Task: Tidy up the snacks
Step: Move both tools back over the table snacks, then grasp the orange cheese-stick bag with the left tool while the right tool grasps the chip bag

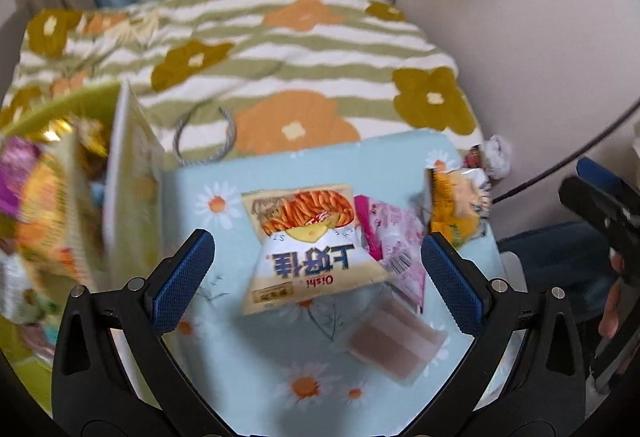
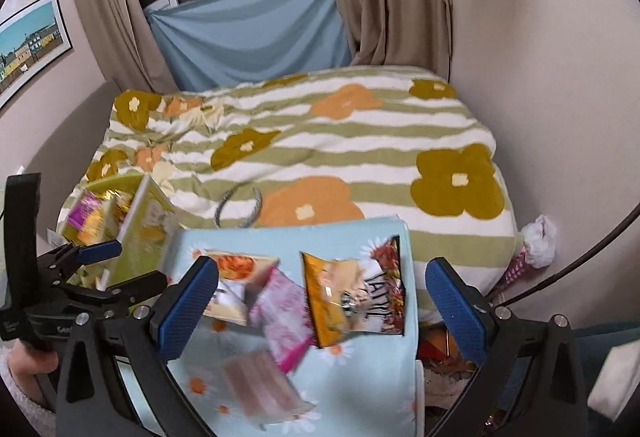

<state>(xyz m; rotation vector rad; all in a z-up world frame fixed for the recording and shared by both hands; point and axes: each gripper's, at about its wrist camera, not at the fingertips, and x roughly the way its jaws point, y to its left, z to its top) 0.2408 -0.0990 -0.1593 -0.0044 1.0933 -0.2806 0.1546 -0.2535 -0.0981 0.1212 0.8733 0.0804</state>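
Observation:
Several snack packs lie on a light-blue daisy-print surface (image 1: 224, 357). A white and yellow Oishi chip bag (image 1: 308, 249) lies in the middle, between the fingers of my open, empty left gripper (image 1: 318, 277). Beside it lie a pink packet (image 1: 396, 237), a pinkish wafer pack (image 1: 394, 341) and a yellow-orange bag (image 1: 456, 205). In the right wrist view my open, empty right gripper (image 2: 322, 313) hovers over the pink packet (image 2: 280, 309), the yellow-orange bag (image 2: 340, 301), the wafer pack (image 2: 260, 385) and the Oishi bag (image 2: 236, 277). The left gripper (image 2: 100, 269) shows at the left there.
A green-rimmed bag full of snacks (image 1: 48, 205) stands at the left, with a rope handle (image 1: 204, 137); it also shows in the right wrist view (image 2: 120, 221). A floral striped blanket (image 2: 320, 149) covers the bed behind. A wall (image 2: 560, 97) is at the right.

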